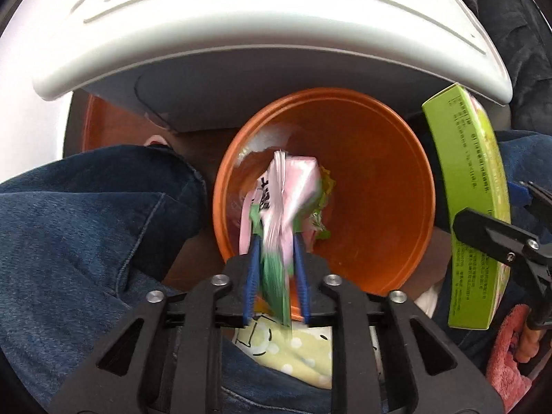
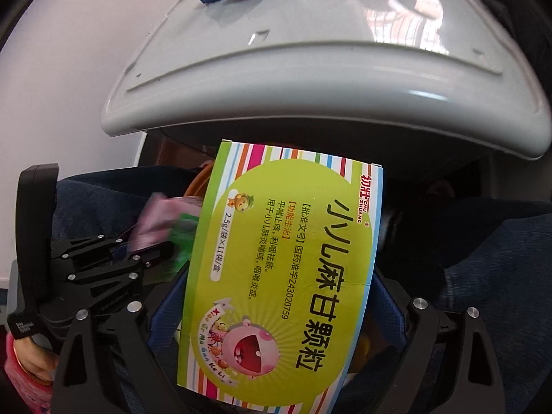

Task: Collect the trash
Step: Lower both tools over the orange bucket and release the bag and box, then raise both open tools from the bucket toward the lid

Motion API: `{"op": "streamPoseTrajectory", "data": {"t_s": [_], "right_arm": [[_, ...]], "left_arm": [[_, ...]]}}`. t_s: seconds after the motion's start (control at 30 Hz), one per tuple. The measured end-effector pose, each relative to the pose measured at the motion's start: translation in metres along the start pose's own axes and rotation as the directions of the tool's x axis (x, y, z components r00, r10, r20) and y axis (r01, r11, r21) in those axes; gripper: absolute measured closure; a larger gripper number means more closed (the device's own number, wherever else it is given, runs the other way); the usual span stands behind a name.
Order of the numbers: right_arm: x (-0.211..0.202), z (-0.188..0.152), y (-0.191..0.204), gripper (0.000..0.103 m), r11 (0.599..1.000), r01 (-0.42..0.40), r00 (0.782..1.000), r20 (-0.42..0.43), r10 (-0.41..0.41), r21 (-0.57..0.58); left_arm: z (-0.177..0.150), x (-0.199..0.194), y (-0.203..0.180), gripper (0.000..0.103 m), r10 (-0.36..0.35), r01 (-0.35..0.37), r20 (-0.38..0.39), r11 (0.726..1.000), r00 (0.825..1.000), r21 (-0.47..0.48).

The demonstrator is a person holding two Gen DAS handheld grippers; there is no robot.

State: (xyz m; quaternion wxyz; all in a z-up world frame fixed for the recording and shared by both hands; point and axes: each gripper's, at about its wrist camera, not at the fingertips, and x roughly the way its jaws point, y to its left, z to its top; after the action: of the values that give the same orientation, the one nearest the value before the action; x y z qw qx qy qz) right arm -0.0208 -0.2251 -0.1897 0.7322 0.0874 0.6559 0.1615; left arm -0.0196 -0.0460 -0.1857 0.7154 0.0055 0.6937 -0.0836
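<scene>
Directly over the orange bin (image 1: 379, 189), the left gripper (image 1: 274, 276) pinches a pink-and-green wrapper (image 1: 286, 200), its long axis pointing away into the opening. Beside it, the right gripper (image 2: 276, 310) clamps a green medicine box (image 2: 283, 262) lengthwise, far end toward the white table edge (image 2: 310, 79).
</scene>
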Motion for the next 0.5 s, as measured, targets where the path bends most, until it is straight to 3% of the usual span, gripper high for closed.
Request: {"op": "streamPoseTrajectory", "data": {"t_s": [0.03, 0.1, 0.2, 0.5], "right_arm": [[0.0, 0.0, -0.001, 0.011, 1.0, 0.001, 1.0, 0.001, -0.001, 0.008], [-0.003, 0.0, -0.005, 0.005, 0.999, -0.017, 1.0, 0.014, 0.016, 0.03], [-0.009, 0.0, -0.009, 0.005, 0.998, -0.031, 0.999, 0.043, 0.028, 0.052], [-0.021, -0.001, -0.02, 0.005, 0.994, -0.024, 0.996, 0.087, 0.015, 0.103]], "left_arm": [[-0.001, -0.001, -0.001, 0.05, 0.009, -0.009, 0.005, 1.0, 1.0, -0.001], [-0.001, -0.005, 0.0, 0.03, 0.025, -0.024, 0.025, 1.0, 0.999, -0.013], [-0.001, -0.008, 0.003, 0.025, 0.016, -0.015, 0.036, 0.999, 0.999, -0.034], [-0.001, -0.007, 0.004, 0.025, -0.004, 0.005, 0.03, 0.999, 1.0, -0.036]]}}
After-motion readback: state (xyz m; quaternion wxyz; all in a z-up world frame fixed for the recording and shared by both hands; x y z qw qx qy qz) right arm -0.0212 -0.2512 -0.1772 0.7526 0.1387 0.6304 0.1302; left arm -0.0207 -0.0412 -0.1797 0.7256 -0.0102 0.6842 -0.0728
